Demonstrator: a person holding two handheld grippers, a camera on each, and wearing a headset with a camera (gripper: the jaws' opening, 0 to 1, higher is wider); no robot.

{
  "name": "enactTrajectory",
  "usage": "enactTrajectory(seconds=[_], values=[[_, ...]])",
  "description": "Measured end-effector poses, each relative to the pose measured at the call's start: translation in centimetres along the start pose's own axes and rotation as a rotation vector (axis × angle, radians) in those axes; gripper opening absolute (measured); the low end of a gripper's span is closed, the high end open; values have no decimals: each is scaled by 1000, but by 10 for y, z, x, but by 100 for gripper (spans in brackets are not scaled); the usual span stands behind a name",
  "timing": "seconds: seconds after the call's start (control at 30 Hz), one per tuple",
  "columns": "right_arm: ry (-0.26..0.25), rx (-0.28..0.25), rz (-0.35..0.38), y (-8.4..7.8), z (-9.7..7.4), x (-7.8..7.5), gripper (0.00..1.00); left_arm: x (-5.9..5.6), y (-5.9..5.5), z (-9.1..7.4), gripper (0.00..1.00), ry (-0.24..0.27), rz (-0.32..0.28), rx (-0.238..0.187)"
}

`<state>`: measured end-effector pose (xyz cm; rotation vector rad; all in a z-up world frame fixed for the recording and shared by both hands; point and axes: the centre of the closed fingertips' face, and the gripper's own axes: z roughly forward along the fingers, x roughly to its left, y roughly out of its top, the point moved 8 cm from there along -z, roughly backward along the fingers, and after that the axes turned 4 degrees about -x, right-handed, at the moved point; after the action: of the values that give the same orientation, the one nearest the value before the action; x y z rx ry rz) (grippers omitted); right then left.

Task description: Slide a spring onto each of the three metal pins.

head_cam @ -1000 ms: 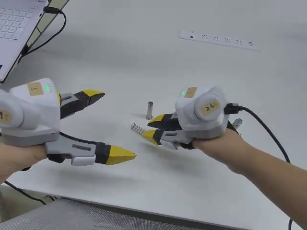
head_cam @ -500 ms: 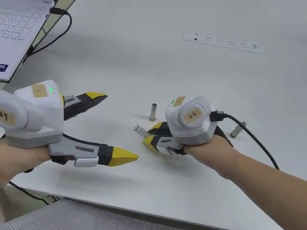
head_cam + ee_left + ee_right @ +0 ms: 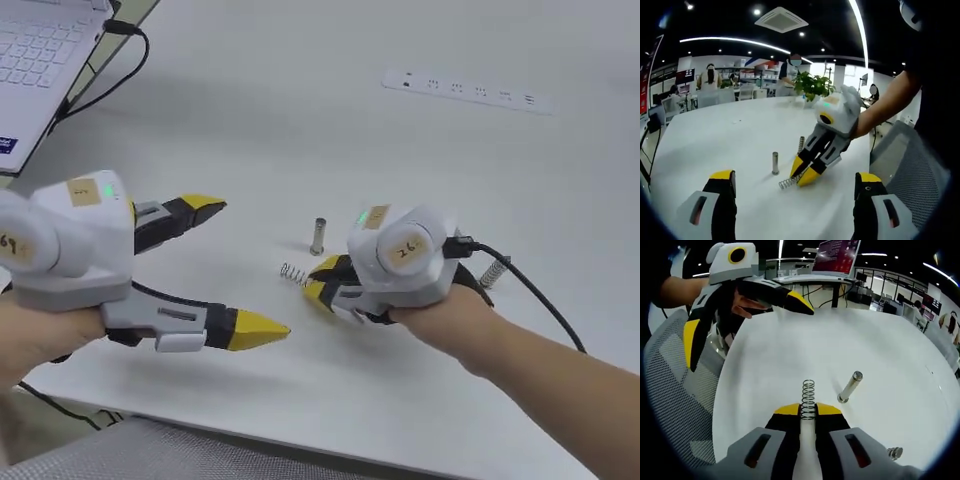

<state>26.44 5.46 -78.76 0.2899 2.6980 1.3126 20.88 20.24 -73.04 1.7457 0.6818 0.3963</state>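
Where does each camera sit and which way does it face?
Head view: on headset, looking down at the bench; both hands, left hand-held gripper, right hand-held gripper.
Left gripper view: on the left one, facing the right one; own jaws wide apart.
Right gripper view: on the right one, facing the left one; own jaws shut on the spring.
All share spring and bare pin.

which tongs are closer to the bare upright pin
Right. The right tongs grip the spring just beside the pin; the left tongs hang open, farther off to its side.
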Motion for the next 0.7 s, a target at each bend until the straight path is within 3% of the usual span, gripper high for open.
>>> enactTrajectory(seconds=[0.27,0.7], values=[[-14,-33,10,8,-26,-5,8,-8,4,9,93,-37,0,-4],[4,-85,-20,20,-66,5,8,-26,9,20,86,-120,-21,-30]])
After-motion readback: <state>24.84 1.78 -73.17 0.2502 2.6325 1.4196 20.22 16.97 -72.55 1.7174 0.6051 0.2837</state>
